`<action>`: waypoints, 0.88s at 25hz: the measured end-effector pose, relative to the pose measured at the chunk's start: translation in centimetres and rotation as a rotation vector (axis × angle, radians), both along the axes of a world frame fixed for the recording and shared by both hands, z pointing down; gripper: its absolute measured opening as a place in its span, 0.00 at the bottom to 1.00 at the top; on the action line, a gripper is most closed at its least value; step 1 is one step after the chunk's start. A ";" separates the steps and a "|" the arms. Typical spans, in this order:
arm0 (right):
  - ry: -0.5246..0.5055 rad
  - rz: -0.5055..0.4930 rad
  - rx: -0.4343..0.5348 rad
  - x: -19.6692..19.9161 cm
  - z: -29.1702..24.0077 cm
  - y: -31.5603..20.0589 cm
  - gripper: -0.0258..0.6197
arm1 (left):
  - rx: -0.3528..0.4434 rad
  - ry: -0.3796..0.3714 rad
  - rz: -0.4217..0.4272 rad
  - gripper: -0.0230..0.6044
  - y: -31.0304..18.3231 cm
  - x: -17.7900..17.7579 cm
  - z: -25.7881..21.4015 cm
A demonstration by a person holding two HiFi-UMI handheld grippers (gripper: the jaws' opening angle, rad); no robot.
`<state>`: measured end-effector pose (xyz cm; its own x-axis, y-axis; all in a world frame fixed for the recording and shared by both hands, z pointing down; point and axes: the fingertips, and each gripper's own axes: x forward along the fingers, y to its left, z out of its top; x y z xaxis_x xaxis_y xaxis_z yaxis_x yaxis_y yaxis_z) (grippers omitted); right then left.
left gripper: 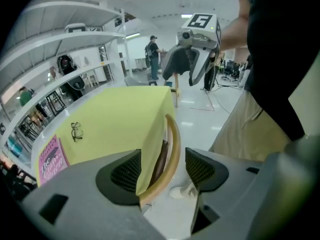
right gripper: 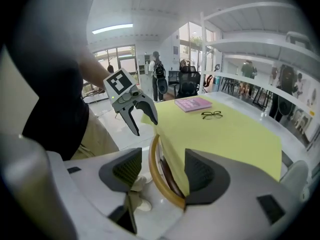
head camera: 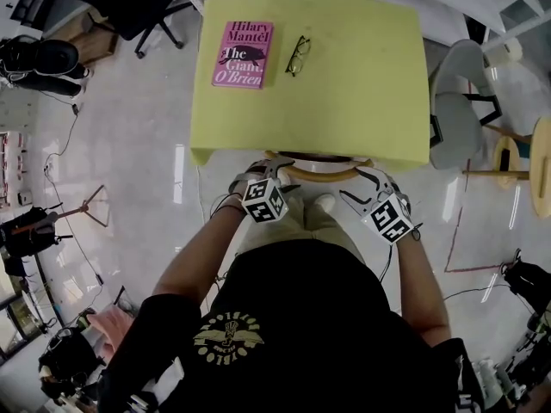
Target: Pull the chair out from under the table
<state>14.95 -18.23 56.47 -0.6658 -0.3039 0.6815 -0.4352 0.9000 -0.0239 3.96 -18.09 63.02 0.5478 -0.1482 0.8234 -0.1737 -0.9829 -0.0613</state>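
Observation:
The chair's curved wooden back rail (head camera: pixel 320 174) shows just past the near edge of the table, whose yellow cloth (head camera: pixel 362 84) covers the seat. My left gripper (head camera: pixel 274 170) is at the rail's left end and my right gripper (head camera: pixel 362 188) at its right end. In the left gripper view the rail (left gripper: pixel 173 144) and the cloth's hanging edge stand between the wide-apart jaws of the left gripper (left gripper: pixel 162 173), with a gap to the pads. In the right gripper view the rail (right gripper: pixel 154 179) likewise stands between the spread jaws of the right gripper (right gripper: pixel 164 174), unpressed.
A pink book (head camera: pixel 243 53) and a pair of glasses (head camera: pixel 298 55) lie on the table's far left. A grey chair (head camera: pixel 456 110) and wooden stools (head camera: pixel 541 157) stand to the right, a black office chair (head camera: pixel 129 3) at the far left. My legs are right behind the chair.

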 end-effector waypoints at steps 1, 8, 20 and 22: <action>0.010 -0.011 -0.011 -0.2 0.6 0.0 0.41 | -0.010 -0.007 0.014 0.43 0.0 0.1 0.6; 0.082 -0.066 -0.108 -0.5 6.3 0.5 0.41 | -0.129 -0.062 0.071 0.44 1.7 1.0 6.2; 0.223 -0.085 -0.279 0.5 15.9 0.6 0.42 | -0.127 -0.203 0.228 0.44 1.7 0.8 12.9; 0.269 -0.119 -0.282 0.6 17.3 0.7 0.42 | -0.141 -0.228 0.250 0.44 1.8 0.6 14.0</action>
